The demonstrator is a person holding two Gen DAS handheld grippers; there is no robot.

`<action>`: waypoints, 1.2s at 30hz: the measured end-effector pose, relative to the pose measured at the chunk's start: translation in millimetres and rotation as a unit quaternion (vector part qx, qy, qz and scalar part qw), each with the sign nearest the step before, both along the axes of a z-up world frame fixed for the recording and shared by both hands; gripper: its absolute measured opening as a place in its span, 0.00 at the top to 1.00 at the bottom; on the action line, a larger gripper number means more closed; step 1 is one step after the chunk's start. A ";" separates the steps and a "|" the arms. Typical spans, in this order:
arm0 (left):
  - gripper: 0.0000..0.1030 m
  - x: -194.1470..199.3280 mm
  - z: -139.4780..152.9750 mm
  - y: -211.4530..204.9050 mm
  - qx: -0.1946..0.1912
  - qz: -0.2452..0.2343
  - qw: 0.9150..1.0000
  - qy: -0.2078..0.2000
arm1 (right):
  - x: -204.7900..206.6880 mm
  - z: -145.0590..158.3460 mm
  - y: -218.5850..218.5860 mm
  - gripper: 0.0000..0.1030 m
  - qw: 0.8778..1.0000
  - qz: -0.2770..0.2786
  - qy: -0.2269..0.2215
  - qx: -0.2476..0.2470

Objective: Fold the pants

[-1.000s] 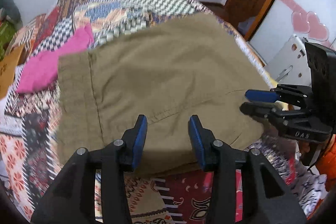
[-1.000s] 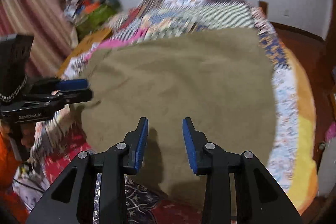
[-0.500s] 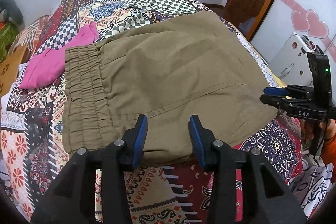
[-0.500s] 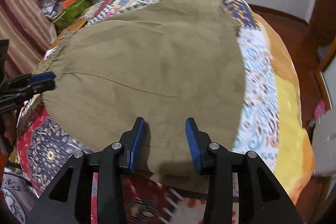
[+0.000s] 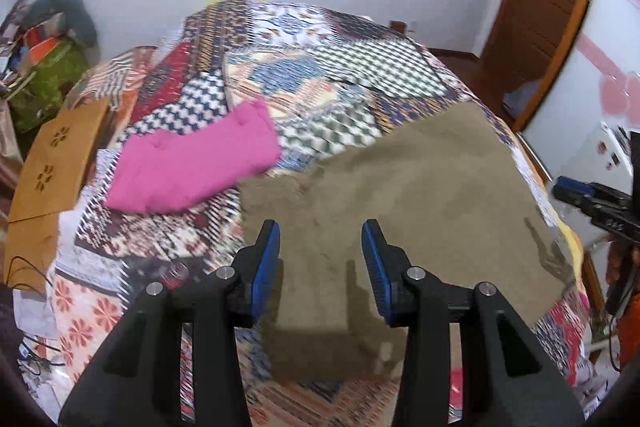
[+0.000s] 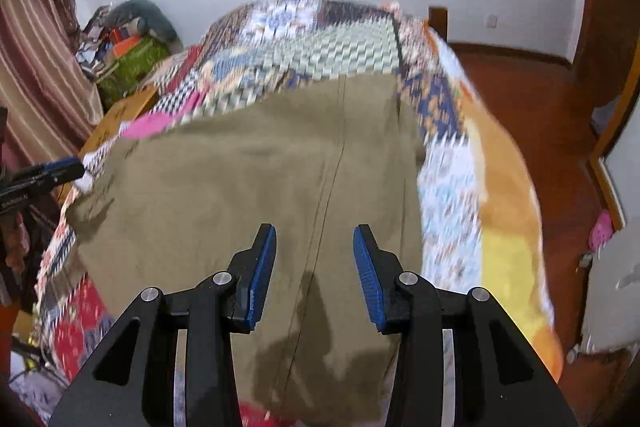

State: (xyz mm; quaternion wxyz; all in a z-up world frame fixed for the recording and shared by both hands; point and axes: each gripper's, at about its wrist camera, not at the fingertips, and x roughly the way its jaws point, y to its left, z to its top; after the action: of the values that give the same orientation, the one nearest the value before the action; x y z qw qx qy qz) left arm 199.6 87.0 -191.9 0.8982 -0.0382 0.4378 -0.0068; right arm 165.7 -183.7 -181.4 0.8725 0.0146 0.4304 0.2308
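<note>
pants (image 5: 420, 195): khaki, flat on bed (image 5: 320, 67), near edge
left tool (image 5: 320, 267): wide, empty
right tool (image 6: 314, 267): wide, empty, over pants

- Honestly nothing readable here, both views are too blurry.
- There's small white lettering on the side of the black left tongs (image 6: 38, 179) in the right wrist view, but it's smeared and I can't make it out.

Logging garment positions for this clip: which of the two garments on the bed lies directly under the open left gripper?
The olive-khaki pants: the left gripper hangs open over them, while the folded pink garment lies apart, farther left on the patchwork bedspread.
</note>
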 end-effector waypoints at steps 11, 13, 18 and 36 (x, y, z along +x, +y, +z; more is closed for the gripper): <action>0.43 58.1 -29.9 46.5 -0.031 0.066 0.997 0.032 | 65.7 1.8 7.6 0.58 0.999 -0.012 -0.030 -0.021; 0.43 65.7 -37.0 46.7 -0.045 0.065 0.996 0.041 | 76.8 -1.1 6.4 0.58 0.999 -0.014 -0.030 -0.024; 0.41 84.0 -55.1 36.7 -0.036 0.052 0.996 0.060 | 108.8 -17.2 8.9 0.57 0.999 -0.018 -0.015 -0.029; 0.40 87.2 -74.4 31.1 -0.001 0.051 0.997 0.053 | 165.1 -56.4 18.3 0.91 0.999 0.008 0.030 -0.010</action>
State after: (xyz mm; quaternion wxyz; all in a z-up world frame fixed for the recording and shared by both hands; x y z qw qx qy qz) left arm 286.8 118.1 -266.3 0.8728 -0.0615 0.4824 0.0407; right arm 330.8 -165.3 -237.8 0.8574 0.0093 0.4591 0.2325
